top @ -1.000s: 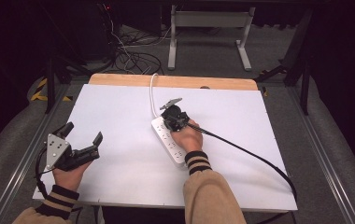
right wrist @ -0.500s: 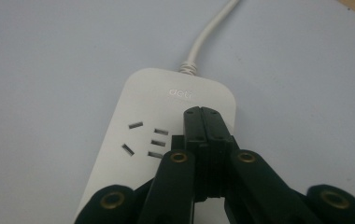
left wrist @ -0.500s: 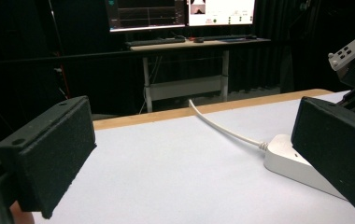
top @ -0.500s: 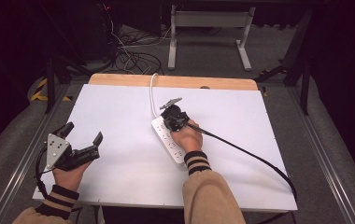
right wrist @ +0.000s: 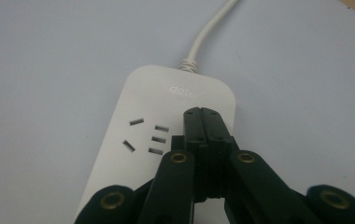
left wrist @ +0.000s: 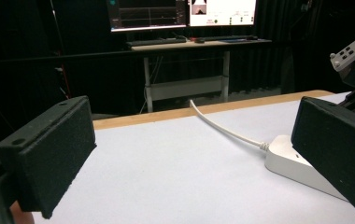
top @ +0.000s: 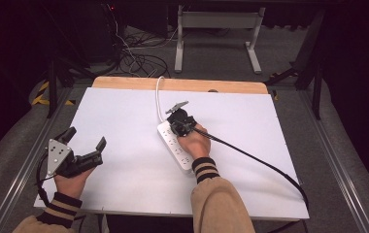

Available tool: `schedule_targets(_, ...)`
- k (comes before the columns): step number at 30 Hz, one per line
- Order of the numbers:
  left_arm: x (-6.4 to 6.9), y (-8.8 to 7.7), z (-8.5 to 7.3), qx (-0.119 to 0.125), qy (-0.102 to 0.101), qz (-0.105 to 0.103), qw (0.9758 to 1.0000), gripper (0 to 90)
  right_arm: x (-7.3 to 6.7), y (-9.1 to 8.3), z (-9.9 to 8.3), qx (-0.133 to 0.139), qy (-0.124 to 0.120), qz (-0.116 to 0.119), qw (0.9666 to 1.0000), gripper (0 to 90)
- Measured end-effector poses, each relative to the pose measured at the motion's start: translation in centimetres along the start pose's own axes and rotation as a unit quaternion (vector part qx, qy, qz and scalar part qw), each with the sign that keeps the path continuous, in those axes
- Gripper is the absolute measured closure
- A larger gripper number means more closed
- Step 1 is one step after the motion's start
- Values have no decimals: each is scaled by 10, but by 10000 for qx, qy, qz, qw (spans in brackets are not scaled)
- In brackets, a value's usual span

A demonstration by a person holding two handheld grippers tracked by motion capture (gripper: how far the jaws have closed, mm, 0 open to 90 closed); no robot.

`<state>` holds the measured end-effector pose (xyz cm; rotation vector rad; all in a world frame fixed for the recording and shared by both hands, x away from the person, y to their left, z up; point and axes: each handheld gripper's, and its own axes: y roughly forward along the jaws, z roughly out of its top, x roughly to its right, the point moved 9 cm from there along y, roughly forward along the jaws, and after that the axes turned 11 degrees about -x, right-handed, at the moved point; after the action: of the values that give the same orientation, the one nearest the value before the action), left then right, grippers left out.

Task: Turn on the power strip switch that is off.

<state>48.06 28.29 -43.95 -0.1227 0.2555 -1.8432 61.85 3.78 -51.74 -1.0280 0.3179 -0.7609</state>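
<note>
Dark floor and tangled cables surround the white worktop [top: 124,116], whose far edge is bare wood. Near its middle lies a white power strip [top: 176,144], set at a slant, its white cord [top: 158,97] running off toward the far edge. Over the strip's cord end sits the right gripper [right wrist: 202,114], its jaws pressed together with nothing between them, tips above the strip's top face. Well apart, near the worktop's left front corner, the left gripper [top: 84,144] rests with its jaws spread wide and empty.
</note>
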Motion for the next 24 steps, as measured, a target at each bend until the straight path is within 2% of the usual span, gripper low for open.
schedule_targets(22, 1, 1, 0, 2, 7, -25, 10000, 2, 0, -1, -1, 63, 29, -40, 10000, 900)
schedule_targets(24, 1, 1, 0, -4, 21, -33, 10000, 2, 2, -5, 3, 224, 28, -104, 9997, 900)
